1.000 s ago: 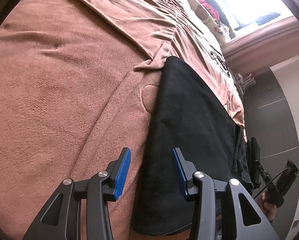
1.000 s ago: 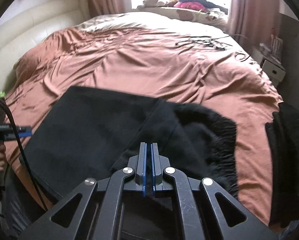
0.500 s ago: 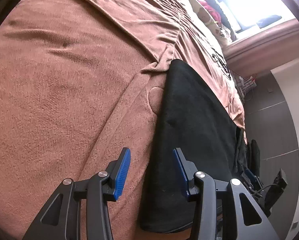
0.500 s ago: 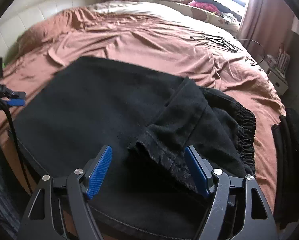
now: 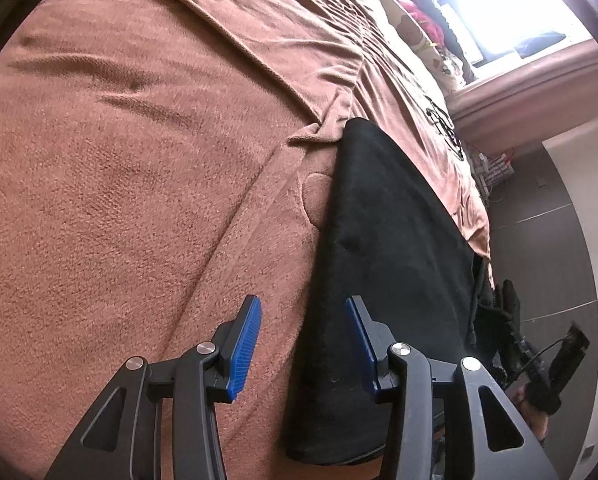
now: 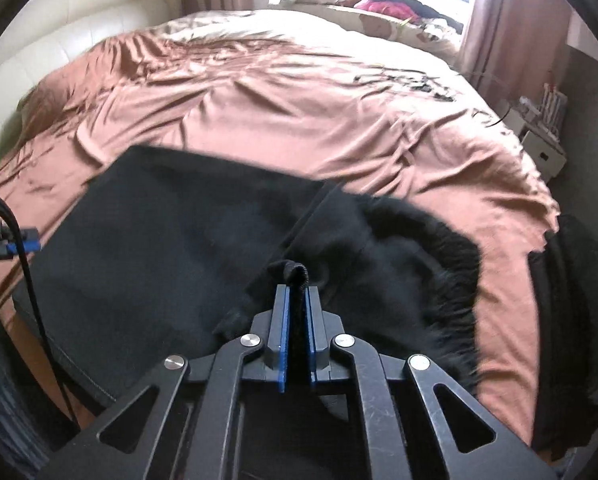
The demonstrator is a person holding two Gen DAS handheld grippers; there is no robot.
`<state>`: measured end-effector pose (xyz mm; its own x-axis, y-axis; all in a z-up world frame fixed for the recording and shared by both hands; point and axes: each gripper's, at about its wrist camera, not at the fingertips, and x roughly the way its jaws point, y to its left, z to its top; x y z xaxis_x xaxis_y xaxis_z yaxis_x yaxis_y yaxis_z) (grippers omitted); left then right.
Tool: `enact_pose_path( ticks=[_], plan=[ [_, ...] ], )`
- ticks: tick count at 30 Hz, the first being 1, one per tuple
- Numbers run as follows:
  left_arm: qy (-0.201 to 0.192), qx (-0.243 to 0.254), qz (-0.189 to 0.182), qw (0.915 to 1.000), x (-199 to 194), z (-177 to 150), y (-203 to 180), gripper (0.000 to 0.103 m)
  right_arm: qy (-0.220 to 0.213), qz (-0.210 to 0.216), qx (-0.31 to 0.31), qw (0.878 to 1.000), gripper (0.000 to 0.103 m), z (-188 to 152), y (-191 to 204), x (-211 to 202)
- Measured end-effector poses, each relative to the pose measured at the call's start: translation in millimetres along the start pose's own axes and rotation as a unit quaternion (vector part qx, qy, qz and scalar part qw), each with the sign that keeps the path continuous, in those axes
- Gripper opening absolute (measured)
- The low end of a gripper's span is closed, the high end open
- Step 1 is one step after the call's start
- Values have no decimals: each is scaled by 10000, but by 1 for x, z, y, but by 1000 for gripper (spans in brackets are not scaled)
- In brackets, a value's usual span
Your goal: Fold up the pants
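Black pants [image 6: 171,240] lie spread on the brown bedspread [image 6: 299,92] near the bed's front edge. My right gripper [image 6: 297,296] is shut on a fold of the pants' hem [image 6: 295,274] and holds it just above the rest of the cloth. The elastic waistband [image 6: 455,264] lies bunched to the right. In the left wrist view the pants [image 5: 387,248] run along the bed's edge. My left gripper [image 5: 303,332] is open and empty, with its jaws either side of the pants' left edge.
Other dark clothes [image 6: 571,320] hang over the bed's right side. A tangle of black cables [image 6: 407,80] lies on the far bedspread. Pillows and clothes [image 6: 379,4] sit by the window. A white nightstand [image 6: 539,148] stands at the right.
My right gripper was open over the hem half a second ago and has now shut on it and lifted it slightly. My left gripper has barely moved.
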<state>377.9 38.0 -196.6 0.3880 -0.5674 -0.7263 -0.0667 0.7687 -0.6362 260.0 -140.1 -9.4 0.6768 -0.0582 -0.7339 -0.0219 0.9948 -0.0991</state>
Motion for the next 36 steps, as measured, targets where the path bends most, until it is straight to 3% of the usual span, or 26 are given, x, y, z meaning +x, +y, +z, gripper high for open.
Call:
enact_pose_path(
  ticks=[9, 18, 22, 25, 27, 29, 36],
  plan=[
    [-33, -10, 4, 10000, 1, 1, -1, 46, -343, -268, 418, 9982, 4, 21, -56, -36],
    [-8, 8, 43, 10000, 3, 0, -4, 46, -355, -682, 994, 9921, 4, 36, -109, -32],
    [-21, 43, 38, 10000, 4, 0, -6, 46, -248, -455, 1272, 9905, 5, 31, -112, -33],
    [-8, 35, 40, 10000, 5, 0, -8, 46, -174, -259, 1172, 9926, 18, 24, -103, -33],
    [-11, 47, 36, 10000, 5, 1, -9, 46, -171, -235, 1037, 9942, 52, 17, -96, -36],
    [-15, 66, 28, 10000, 4, 0, -10, 46, -258, -276, 855, 9956, 66, 7, -78, -40],
    [-45, 80, 9, 10000, 0, 0, -12, 46, -199, 14, 443, 9988, 66, -15, -44, -43]
  ],
)
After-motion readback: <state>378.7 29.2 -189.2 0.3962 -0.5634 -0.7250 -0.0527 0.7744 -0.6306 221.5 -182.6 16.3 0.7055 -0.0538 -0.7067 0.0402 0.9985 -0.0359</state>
